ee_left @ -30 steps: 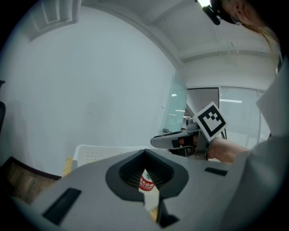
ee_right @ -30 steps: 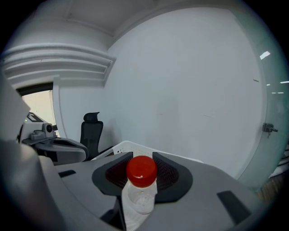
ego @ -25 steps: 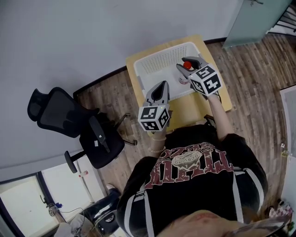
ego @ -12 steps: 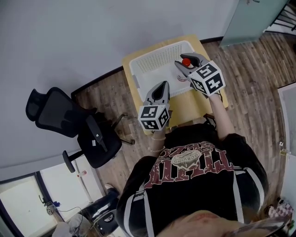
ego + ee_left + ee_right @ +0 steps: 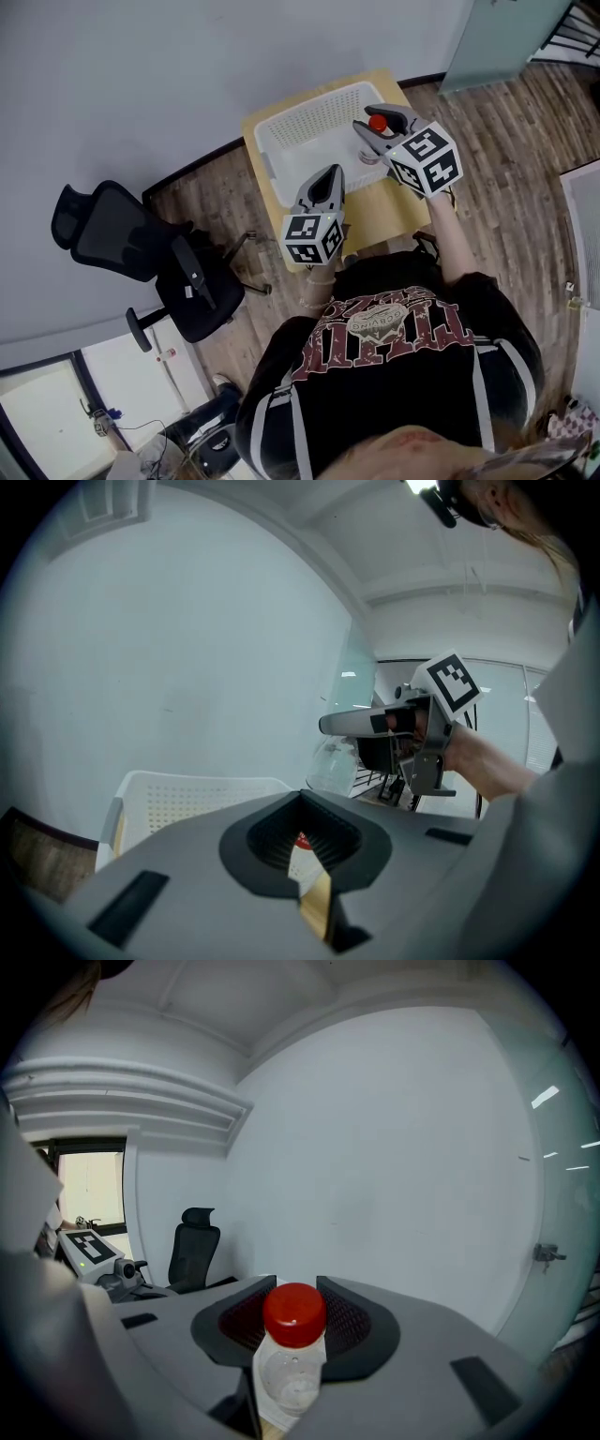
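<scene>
The clear red-capped bottle (image 5: 292, 1363) is clamped upright in the right gripper (image 5: 378, 127), raised over the far right of the white basket (image 5: 309, 122); its cap is on and it is not set down. The left gripper (image 5: 323, 180), nearer and to the left, has its jaws narrowed on what appears to be a red-printed label (image 5: 302, 855), judged to be off the bottle.

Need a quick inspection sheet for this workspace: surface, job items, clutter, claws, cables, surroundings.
Surface: small wooden table, with a white perforated basket on it.
Job's things: clear bottle with a red cap; red-and-white strip, possibly a label.
Clutter: nothing seen.
Claws: right claw shut on the bottle, held in the air; left claw shut on the strip.
Cables: nothing seen.
Surroundings: black office chair, wood floor, grey wall.
</scene>
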`<state>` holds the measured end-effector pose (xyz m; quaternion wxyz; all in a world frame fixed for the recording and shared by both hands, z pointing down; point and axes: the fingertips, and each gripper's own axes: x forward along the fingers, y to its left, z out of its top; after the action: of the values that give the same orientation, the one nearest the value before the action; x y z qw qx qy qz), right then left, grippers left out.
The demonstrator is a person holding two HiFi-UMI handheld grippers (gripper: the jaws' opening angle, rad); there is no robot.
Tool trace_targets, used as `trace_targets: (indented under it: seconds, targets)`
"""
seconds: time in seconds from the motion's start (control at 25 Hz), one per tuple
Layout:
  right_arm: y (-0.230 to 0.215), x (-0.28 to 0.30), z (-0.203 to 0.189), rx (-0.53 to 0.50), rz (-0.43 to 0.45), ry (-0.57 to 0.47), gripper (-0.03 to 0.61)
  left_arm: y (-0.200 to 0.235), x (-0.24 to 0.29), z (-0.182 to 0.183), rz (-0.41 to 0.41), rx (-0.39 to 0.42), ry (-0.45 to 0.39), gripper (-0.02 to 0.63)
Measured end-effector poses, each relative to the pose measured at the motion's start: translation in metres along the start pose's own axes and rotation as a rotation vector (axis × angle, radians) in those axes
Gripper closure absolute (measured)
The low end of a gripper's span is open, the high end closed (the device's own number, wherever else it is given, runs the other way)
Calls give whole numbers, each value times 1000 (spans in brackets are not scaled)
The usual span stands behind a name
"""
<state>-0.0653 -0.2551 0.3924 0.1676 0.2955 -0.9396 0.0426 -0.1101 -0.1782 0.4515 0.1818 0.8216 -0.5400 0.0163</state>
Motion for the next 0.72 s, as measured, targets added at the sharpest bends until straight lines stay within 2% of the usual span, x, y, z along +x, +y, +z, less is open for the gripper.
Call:
trace_targets:
  seconds: [0.72]
  targets:
    - [-33,-58,21,-9,-96,-73,433,-35,25,-5,-77,13,21,566]
